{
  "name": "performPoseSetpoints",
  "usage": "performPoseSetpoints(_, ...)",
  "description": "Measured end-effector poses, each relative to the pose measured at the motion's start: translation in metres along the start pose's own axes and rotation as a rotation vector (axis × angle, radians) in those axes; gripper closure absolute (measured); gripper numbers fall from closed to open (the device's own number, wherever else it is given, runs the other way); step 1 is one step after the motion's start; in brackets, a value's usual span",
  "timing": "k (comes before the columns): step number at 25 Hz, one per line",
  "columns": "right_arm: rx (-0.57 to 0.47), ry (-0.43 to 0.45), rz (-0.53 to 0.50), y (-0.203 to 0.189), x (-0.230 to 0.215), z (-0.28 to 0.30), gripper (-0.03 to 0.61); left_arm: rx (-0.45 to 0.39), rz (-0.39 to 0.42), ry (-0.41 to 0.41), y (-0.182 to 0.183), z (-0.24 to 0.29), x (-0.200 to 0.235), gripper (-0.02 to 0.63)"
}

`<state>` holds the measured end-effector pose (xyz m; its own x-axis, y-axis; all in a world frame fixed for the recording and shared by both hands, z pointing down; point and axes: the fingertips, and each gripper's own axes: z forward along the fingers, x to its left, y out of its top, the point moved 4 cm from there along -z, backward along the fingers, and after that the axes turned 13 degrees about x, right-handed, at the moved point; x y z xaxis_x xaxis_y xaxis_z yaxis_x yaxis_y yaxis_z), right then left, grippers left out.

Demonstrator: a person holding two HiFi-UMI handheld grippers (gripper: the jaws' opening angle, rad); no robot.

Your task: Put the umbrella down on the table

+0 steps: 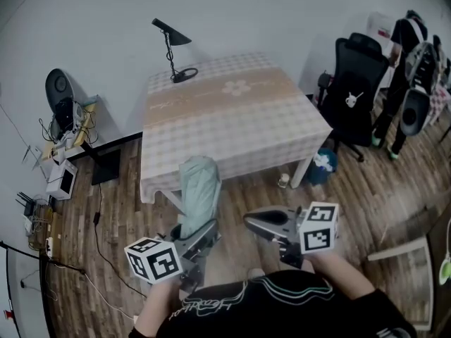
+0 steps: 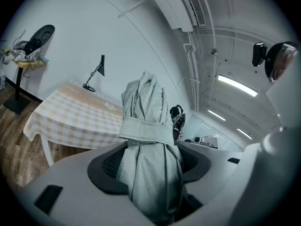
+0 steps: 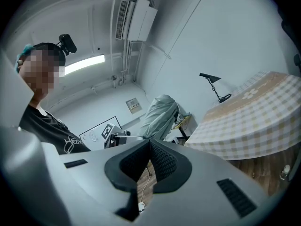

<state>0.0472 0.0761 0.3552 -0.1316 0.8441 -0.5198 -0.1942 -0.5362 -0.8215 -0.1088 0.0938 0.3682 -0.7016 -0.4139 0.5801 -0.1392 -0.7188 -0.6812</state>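
Head view puts us closest to the person's dark shirt (image 1: 282, 305) at the bottom edge, with 2 hands reaching toward the table (image 1: 232, 111). Each gripper carries 1 marker cube: the left cube (image 1: 153, 259) and the right cube (image 1: 318, 227), both on the near side of the table and over the wood floor (image 1: 232, 259).

Next out, the left gripper (image 1: 201, 239) is clamped on the umbrella (image 1: 197, 189). In the left gripper view we see its 2 dark pads pressing on either side of the folded fabric, with a strap (image 2: 146, 132) wrapped round the bundle just above them. The umbrella is pale grey-green and closed, and it rises out of the jaws with its free end toward the table. It is up in the air just short of the table's near edge and is not resting on the tabletop.

The right gripper (image 1: 257, 224) sits beside the umbrella, apart from it and also short of the table's near edge. In the right gripper view its pads meet at the tip with nothing between them.

Farther out we see the table itself, covered by a pale checked cloth with a tan band across it. A blue bin (image 1: 323, 164) stands on the floor by the table's near right leg, and a black office chair (image 1: 356, 90) is to the table's right. A black desk lamp (image 1: 173, 48) stands at the table's far left corner, against the white wall (image 1: 232, 13).
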Motion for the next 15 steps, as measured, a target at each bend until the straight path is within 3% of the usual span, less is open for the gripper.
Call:
performPoseSetpoints(8, -0.01, 0.003, 0.006, 0.023, -0.059, -0.03, 0.568, -0.002, -0.015, 0.034, 0.042, 0.054, 0.01, 0.35)
performPoseSetpoints(15, -0.049, -0.004, 0.023, 0.031, -0.084, -0.046, 0.568, -0.007, -0.001, 0.027, 0.055, 0.077, 0.011, 0.35)
